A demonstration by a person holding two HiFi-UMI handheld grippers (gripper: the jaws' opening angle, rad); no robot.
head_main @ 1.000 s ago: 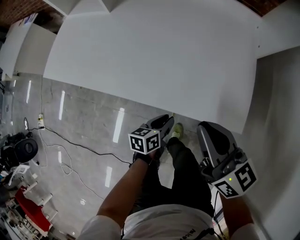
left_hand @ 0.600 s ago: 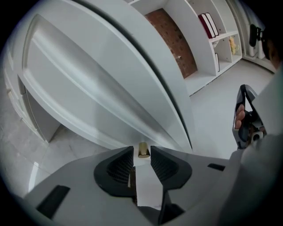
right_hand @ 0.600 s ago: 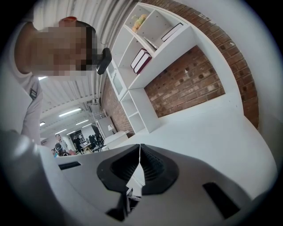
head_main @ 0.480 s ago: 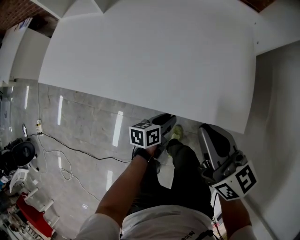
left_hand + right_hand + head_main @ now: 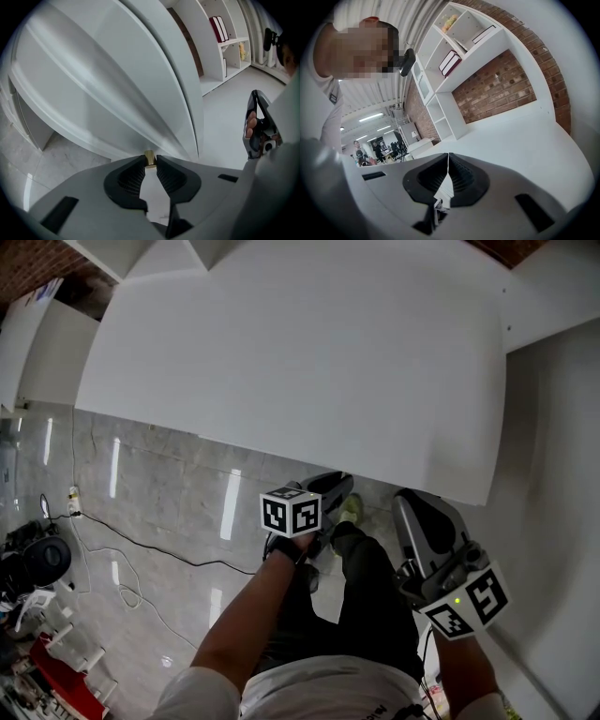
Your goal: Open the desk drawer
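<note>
The left gripper point(image 5: 149, 163) has just been closing its fingers point(image 5: 132, 174) onto the drawer's point(image 5: 108, 103) brass knob point(image 5: 149, 158) under the counter point(image 5: 309, 362); the drawer looks unopened, so the pull remains. The right gripper point(image 5: 448, 157) is clenched, empty

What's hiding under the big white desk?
The left claw has just been closing on a small gold knob under the edge of the desk. Its top covers everything deeper underneath.
</note>
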